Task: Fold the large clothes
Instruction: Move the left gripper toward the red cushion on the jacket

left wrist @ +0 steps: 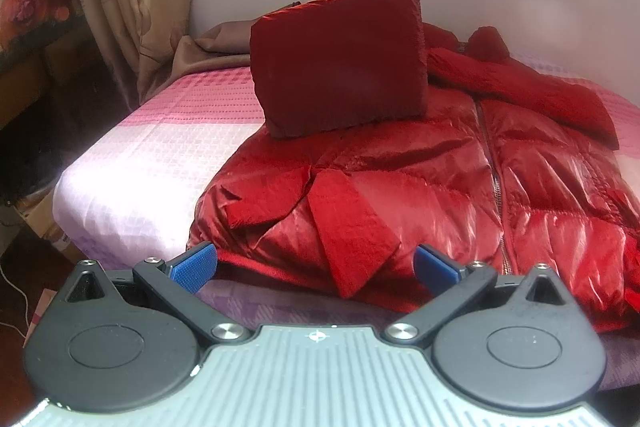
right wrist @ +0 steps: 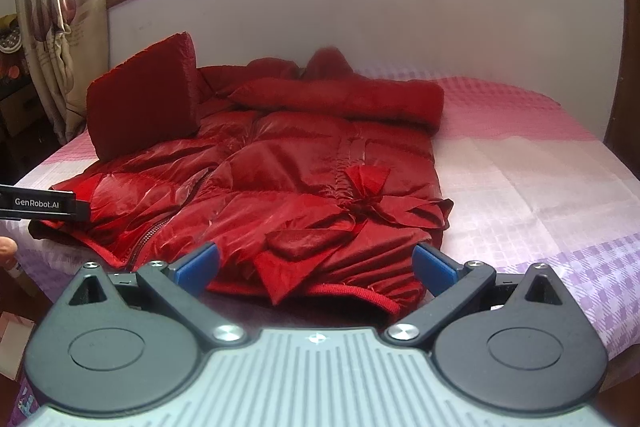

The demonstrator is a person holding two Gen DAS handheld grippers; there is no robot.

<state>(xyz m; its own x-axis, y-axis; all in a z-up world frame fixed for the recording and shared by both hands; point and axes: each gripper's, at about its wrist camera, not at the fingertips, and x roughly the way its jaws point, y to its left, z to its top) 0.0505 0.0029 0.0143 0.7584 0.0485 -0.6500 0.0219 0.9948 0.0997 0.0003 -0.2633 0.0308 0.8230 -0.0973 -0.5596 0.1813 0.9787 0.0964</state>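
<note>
your red padded jacket (left wrist: 420,179) lies face up on the pink checked bedspread (left wrist: 168,131), zip closed, hem toward you. both sleeves look already laid in: the far one lies across the chest, the other sleeve (left wrist: 340,59) stands up in a stiff slab near the shoulder and needs pressing flat. body folds, hem to collar, appear not yet done; call it under halfway.

your left gripper (left wrist: 316,267) and right gripper (right wrist: 316,265) both hover at the hem, fingers spread wide, nothing between them.

only legible text: "GenRobot.AI" on the black bar (right wrist: 42,205) at the right view's left edge.
</note>
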